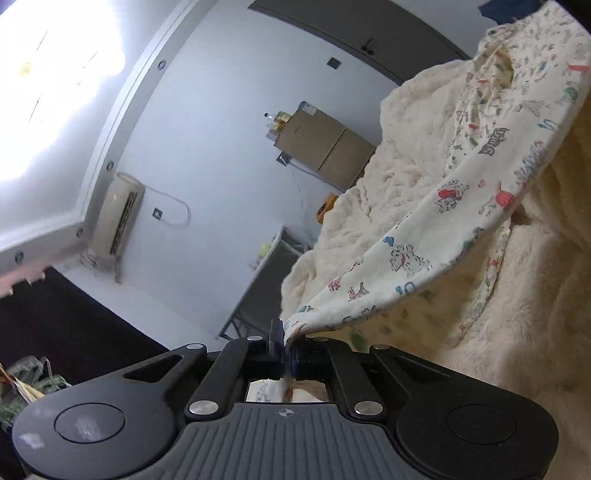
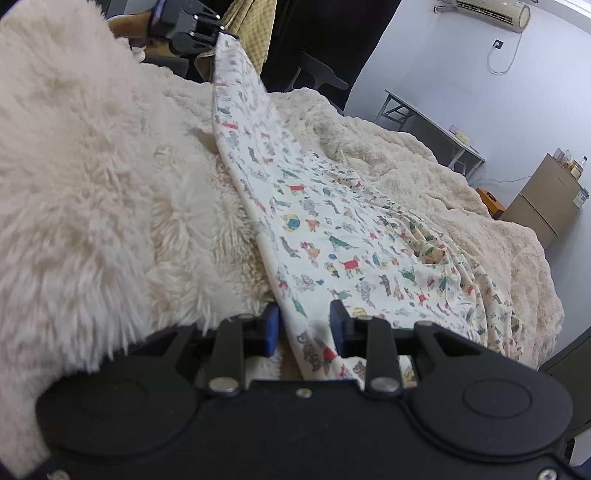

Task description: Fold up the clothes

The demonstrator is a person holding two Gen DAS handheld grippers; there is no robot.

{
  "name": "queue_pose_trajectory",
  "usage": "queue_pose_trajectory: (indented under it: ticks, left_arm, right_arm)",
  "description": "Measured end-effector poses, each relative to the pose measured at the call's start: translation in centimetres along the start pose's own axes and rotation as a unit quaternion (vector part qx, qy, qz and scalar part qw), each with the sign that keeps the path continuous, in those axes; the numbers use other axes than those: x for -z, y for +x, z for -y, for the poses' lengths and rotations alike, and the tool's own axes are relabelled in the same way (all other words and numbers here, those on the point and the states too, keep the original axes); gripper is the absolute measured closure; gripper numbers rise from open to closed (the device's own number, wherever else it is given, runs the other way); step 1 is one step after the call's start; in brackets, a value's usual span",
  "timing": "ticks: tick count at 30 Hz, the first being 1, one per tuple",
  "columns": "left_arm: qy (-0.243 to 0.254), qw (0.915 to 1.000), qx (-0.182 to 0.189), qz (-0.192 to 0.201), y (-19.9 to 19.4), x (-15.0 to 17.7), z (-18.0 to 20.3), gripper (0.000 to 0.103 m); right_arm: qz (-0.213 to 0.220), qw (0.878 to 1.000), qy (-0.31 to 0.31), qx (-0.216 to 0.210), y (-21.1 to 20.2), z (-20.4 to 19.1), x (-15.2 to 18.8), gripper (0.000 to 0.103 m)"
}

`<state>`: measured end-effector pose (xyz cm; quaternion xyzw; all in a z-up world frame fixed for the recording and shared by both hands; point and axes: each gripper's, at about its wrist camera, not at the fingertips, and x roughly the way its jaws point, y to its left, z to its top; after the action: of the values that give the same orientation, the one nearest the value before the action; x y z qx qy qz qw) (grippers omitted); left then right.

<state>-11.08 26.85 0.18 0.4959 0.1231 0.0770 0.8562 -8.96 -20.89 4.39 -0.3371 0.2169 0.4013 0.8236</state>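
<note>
Left gripper (image 1: 284, 345) was clamped tight on a ribbed cuff of the garment (image 1: 480, 177), jaws pinched together with the fabric squeezed between them. From there the cloth stretched up and away in a taut band. Right gripper (image 2: 304, 325) had its jaws standing apart, blue pads (image 2: 271, 328) on either side of the garment's edge, cloth running through the gap but not squeezed as far as I could see.

The garment was cream with little printed dogs in red, blue and green coats. There was some dark lettering printed among the dogs, near the right gripper and also on the lifted band in the left view, but it was too warped to read.

It lay spread over a fluffy cream blanket (image 2: 92, 166), one end lifted to the left gripper, which showed at the top of the right view.

Background: a wall air conditioner (image 2: 487, 13), a folding table (image 2: 436, 125) and a small fridge (image 2: 546, 195) with a label too tiny to read.
</note>
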Motion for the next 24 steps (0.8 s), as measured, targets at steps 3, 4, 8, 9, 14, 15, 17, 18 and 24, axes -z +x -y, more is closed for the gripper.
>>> queue_pose_trajectory:
  ticks: [3, 4, 8, 9, 14, 15, 17, 18, 24]
  left_arm:
    - [0.009, 0.9956, 0.075, -0.056, -0.6, 2.9, 3.2, 0.100]
    - [0.004, 0.9899, 0.116, -0.082, -0.5, 4.4, 5.1, 0.100]
    - [0.007, 0.9394, 0.297, -0.171, 0.3, 8.3, 12.0, 0.097]
    - [0.026, 0.9291, 0.323, -0.178, 0.0, 8.8, 13.2, 0.097]
    - [-0.082, 0.9197, 0.342, -0.174, -1.5, 8.7, 7.5, 0.041]
    - [-0.113, 0.9163, 0.345, -0.168, -1.8, 8.4, 5.9, 0.031]
    - [-0.133, 0.9274, 0.328, -0.121, -2.4, 5.9, 4.9, 0.022]
    - [-0.143, 0.9318, 0.319, -0.098, -2.7, 4.6, 4.4, 0.021]
    - [-0.199, 0.9439, 0.260, 0.045, -4.4, -2.9, 1.4, 0.001]
  right_arm:
    - [-0.001, 1.000, 0.000, -0.004, 0.3, 0.1, -0.1, 0.075]
    - [-0.002, 1.000, -0.001, -0.005, 0.3, 0.1, -0.2, 0.075]
    - [-0.009, 1.000, -0.006, -0.007, 0.4, -0.1, -0.3, 0.075]
    - [-0.012, 1.000, -0.008, -0.006, 0.4, -0.1, -0.3, 0.075]
    - [-0.024, 0.999, -0.025, -0.008, -0.3, 0.1, -0.1, 0.074]
    - [-0.026, 0.999, -0.028, -0.008, -0.5, 0.1, -0.1, 0.072]
    - [-0.023, 0.999, -0.028, -0.015, -1.0, 0.6, 0.2, 0.065]
    - [-0.018, 0.999, -0.022, -0.021, -1.5, 1.1, 0.5, 0.058]
    - [0.048, 0.995, 0.082, -0.024, -5.1, 7.8, 2.7, 0.046]
